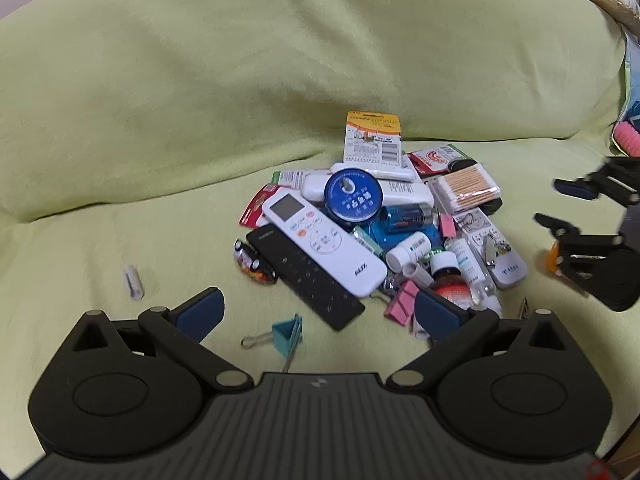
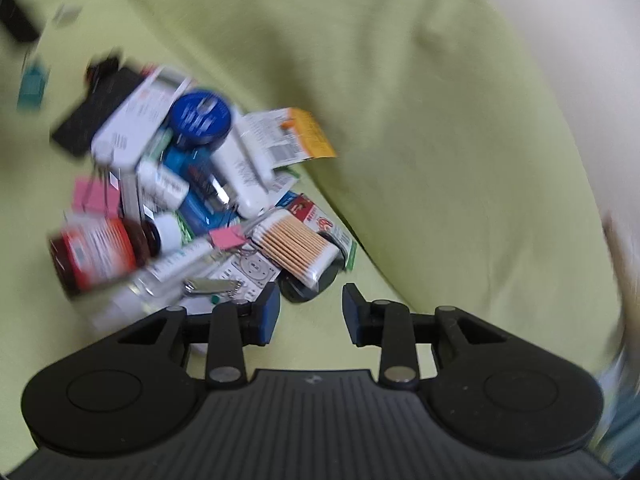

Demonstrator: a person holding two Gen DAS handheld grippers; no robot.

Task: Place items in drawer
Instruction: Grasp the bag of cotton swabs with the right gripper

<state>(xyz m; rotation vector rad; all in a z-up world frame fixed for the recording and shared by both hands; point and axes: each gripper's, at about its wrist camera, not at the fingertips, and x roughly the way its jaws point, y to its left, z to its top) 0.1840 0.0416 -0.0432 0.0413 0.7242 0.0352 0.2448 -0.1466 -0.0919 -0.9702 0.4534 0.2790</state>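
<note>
Tin (image 1: 353, 198) atop remote (image 1: 324, 245)

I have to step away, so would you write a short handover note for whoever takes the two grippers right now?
Left gripper: open, empty, hovering over the near edge of the pile, above the teal binder clip.
Right gripper: open, empty, at the pile's right side near the cotton swab pack.
Items: all heaped on the green sofa cover, including the white remote, black remote, blue tin and red-labelled bottle. A small white piece lies apart to the left.
Done: nothing is held; no drawer is in view.
Left: pick up every item and place it in the drawer.
</note>
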